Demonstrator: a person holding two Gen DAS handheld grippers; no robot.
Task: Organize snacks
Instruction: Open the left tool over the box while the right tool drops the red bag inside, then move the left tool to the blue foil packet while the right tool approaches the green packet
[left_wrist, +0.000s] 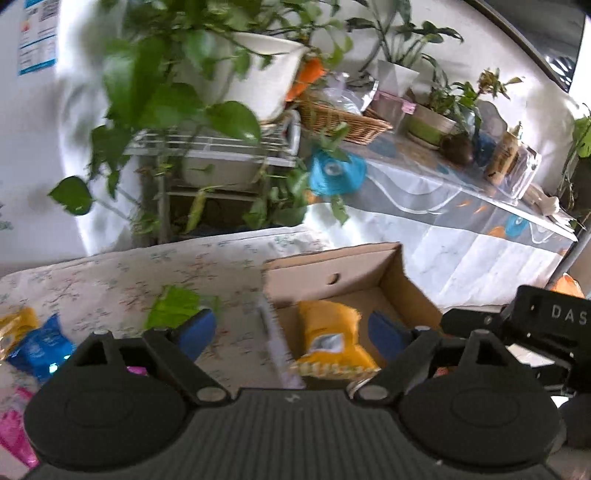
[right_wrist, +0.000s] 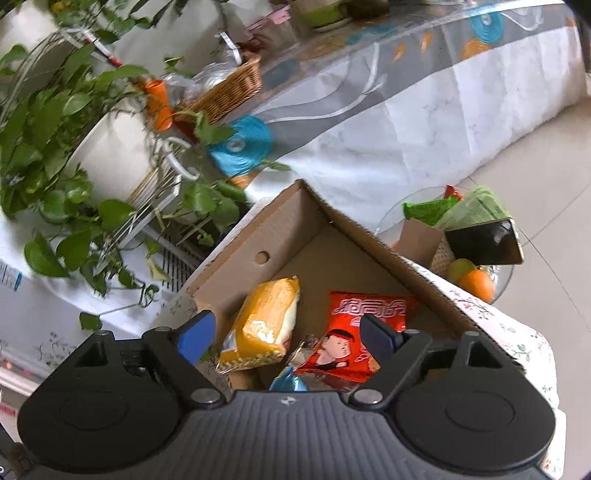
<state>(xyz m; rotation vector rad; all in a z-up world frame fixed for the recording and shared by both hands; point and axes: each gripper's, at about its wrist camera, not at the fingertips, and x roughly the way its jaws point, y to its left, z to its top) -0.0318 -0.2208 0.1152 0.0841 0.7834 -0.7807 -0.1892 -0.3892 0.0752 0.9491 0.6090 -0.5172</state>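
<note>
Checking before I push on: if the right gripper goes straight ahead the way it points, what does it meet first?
Probably the red snack packet lying in the cardboard box, beside the yellow packet. The right gripper has open, empty fingers; depth is unclear.

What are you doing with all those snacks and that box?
Someone holding a gripper in each hand is sorting snacks into a cardboard box. A yellow packet and a red packet already lie inside. Both the left gripper and right gripper hang open and empty over the box. A blue packet and a green packet still wait on the table.
</note>
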